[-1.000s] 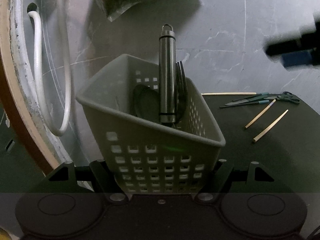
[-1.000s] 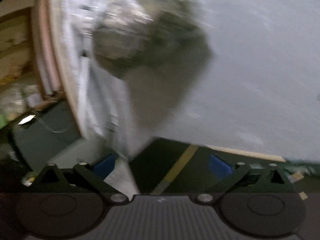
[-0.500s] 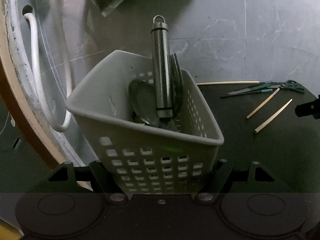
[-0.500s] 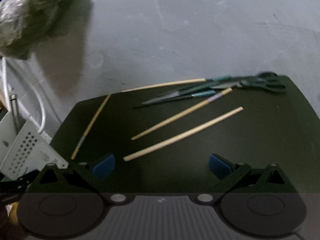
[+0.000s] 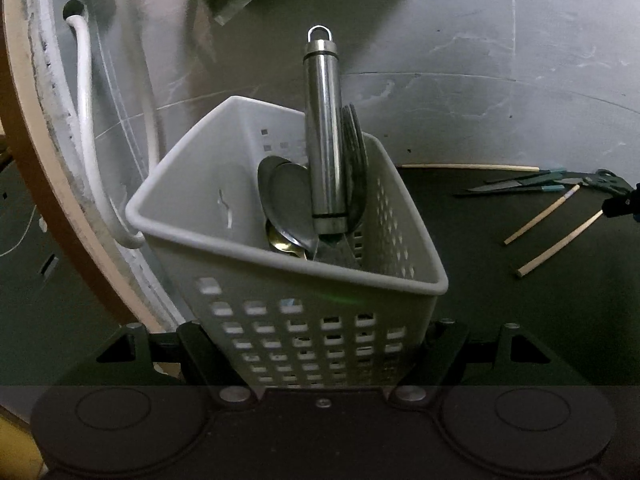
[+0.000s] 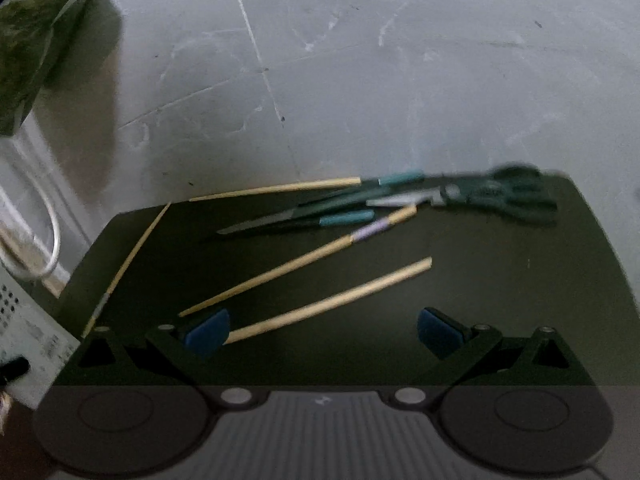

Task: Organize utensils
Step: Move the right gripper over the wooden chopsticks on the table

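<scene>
Left gripper: we see our black fingers set against both side walls of the white perforated plastic basket; they have just been easing apart a little, with the basket between them and the grip kept.
Right gripper: we hold its blue-padded jaws wide apart and empty, low over the mat; its left pad sits just beside the near end of the closest plain bamboo chopstick.
Basket contents: a steel cylindrical handle with a ring end stands near upright, ring uppermost; steel spoons lean beside it, bowls up.
Chopsticks: we see the closest and the chopstick with a pale band lying side by side, long axes running from near left to far right; two more lie along the mat's far and left edges.
Beyond them: teal-handled knives and dark green scissors, blurred.
Surface: a dark mat on grey marbled floor.
Room: white hoses to the left; a clear bag of something green behind.
</scene>
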A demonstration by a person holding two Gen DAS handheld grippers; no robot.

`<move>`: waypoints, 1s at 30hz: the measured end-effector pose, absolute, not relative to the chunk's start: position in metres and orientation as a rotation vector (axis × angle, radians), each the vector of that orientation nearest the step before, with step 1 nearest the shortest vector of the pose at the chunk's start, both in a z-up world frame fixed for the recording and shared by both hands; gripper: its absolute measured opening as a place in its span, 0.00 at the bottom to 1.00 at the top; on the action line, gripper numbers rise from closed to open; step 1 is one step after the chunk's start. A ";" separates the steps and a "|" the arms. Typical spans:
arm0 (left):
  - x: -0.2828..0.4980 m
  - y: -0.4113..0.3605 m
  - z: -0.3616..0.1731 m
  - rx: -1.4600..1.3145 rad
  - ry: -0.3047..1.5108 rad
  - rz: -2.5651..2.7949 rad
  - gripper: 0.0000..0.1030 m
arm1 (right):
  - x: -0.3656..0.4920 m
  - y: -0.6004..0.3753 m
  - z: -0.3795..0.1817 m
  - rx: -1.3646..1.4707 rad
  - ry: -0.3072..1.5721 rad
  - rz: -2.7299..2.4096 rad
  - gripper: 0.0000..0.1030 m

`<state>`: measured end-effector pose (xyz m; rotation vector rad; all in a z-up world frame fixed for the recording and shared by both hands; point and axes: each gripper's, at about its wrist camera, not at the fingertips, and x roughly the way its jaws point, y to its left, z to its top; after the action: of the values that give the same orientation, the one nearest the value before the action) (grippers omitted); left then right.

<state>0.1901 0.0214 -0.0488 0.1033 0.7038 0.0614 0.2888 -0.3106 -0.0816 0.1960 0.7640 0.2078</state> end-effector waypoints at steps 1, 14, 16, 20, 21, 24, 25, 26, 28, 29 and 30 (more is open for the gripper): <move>0.191 0.020 -0.049 0.103 0.705 0.068 0.76 | 0.295 -0.316 -0.080 0.166 0.757 0.220 1.00; 0.192 0.010 -0.047 0.085 0.710 0.130 0.76 | 0.380 -0.361 -0.080 0.014 0.784 0.416 1.00; 0.192 0.009 -0.047 0.084 0.710 0.136 0.76 | 0.384 -0.353 -0.082 -0.030 0.796 0.522 1.00; 0.192 0.006 -0.047 0.081 0.710 0.147 0.76 | 0.390 -0.328 -0.085 -0.167 0.819 0.755 1.00; 0.192 0.006 -0.048 0.081 0.709 0.149 0.76 | 0.393 -0.324 -0.085 -0.187 0.832 0.805 1.00; 0.191 0.005 -0.048 0.081 0.705 0.153 0.76 | 0.405 -0.307 -0.087 -0.261 0.856 0.889 1.00; 0.191 0.004 -0.048 0.080 0.705 0.155 0.76 | 0.409 -0.304 -0.087 -0.274 0.860 0.901 1.00; 0.190 0.004 -0.048 0.080 0.704 0.156 0.76 | 0.414 -0.299 -0.088 -0.283 0.872 0.911 1.00; 0.190 0.004 -0.049 0.080 0.701 0.157 0.76 | 0.425 -0.293 -0.090 -0.273 0.914 0.933 0.99; 0.189 0.004 -0.049 0.080 0.700 0.158 0.76 | 0.430 -0.292 -0.092 -0.264 0.934 0.939 0.99; 0.189 0.004 -0.049 0.079 0.699 0.158 0.76 | 0.433 -0.290 -0.094 -0.256 0.951 0.944 0.98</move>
<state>0.1888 0.0040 -0.0489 0.0794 0.6987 0.1581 0.4331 -0.2903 -0.0938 -0.2564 0.9509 0.9444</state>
